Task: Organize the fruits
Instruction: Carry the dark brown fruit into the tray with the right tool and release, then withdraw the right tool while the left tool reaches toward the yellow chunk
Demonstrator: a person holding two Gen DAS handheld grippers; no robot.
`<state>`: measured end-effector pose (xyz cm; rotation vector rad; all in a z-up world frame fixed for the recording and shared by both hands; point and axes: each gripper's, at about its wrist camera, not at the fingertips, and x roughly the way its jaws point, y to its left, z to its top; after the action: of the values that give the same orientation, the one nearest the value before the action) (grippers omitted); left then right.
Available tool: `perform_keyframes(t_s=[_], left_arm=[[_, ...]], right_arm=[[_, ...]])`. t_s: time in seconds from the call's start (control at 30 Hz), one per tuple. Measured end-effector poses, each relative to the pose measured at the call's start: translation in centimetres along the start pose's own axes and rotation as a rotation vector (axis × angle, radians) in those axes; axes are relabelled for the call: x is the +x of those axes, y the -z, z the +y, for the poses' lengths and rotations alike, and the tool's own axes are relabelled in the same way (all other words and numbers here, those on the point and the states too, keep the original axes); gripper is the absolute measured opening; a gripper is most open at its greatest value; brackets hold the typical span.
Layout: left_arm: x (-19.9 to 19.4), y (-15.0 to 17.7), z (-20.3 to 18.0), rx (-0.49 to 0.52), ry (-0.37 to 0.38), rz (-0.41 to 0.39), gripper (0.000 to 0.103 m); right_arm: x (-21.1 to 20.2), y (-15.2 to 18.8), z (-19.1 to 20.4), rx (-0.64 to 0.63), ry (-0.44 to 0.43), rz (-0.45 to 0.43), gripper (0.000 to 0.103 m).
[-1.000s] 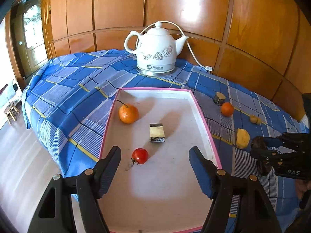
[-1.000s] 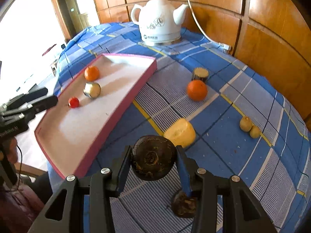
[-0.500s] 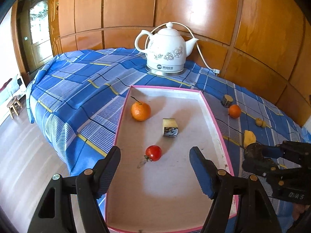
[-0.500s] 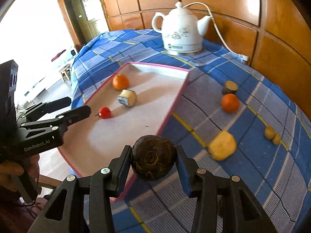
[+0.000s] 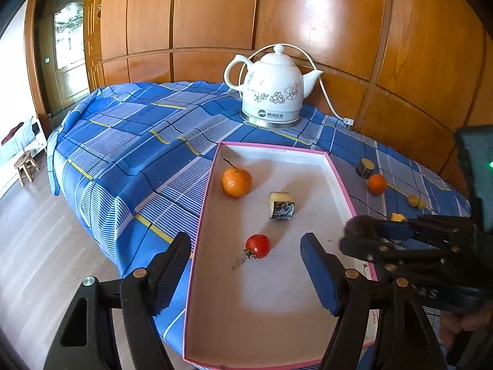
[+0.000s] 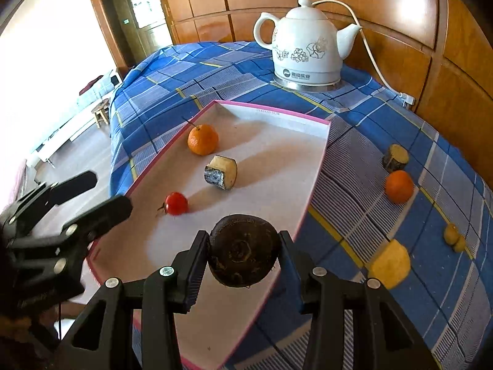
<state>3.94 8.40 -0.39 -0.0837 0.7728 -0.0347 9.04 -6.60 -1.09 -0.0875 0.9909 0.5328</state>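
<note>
My right gripper point(image 6: 244, 257) is shut on a dark brown round fruit point(image 6: 243, 254), held above the near right edge of the pink-rimmed tray point(image 6: 317, 182). Inside the tray lie an orange point(image 6: 202, 139), a cut chunk with dark skin point(image 6: 221, 172) and a red tomato point(image 6: 176, 203). My left gripper point(image 5: 246, 273) stands open over the tray's near end, with nothing between its fingers; the tomato point(image 5: 258, 246) lies just beyond them. In the left wrist view the right gripper point(image 5: 374, 240) enters from the right with the dark fruit point(image 5: 357, 225).
On the blue checked cloth right of the tray lie a second orange point(image 6: 399, 186), a dark-skinned chunk point(image 6: 395, 157), a yellow piece point(image 6: 389, 263) and small yellow bits point(image 6: 454, 234). A white kettle point(image 6: 306, 51) with its cord stands behind the tray, before wood panelling. The table edge drops at left.
My right gripper has carried the dark fruit leftward from over the cloth to above the tray's edge. The left gripper has hardly moved and stays open.
</note>
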Motion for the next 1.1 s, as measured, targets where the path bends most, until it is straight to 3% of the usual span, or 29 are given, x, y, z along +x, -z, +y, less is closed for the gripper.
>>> perform_keyframes(t_s=[0.23, 0.33, 0.47, 1.1], left_arm=[[0.1, 0.2, 0.3, -0.007, 0.002, 0.005, 0.074], [0.1, 0.2, 0.4, -0.009, 0.003, 0.004, 0.074], [-0.1, 0.2, 0.3, -0.008, 0.002, 0.000, 0.074], [-0.4, 0.6, -1.6, 0.048, 0.021, 0.007, 0.074]], right_arm=[[1.5, -0.8, 0.1, 0.042, -0.012, 0.016, 0.046], [1.5, -0.8, 0.2, 0.046, -0.023, 0.012, 0.053], [0.9, -0.6, 0.0, 0.052, -0.015, -0.001, 0.053], [-6.9, 2.9, -5.9, 0.053, 0.152, -0.068, 0.053]])
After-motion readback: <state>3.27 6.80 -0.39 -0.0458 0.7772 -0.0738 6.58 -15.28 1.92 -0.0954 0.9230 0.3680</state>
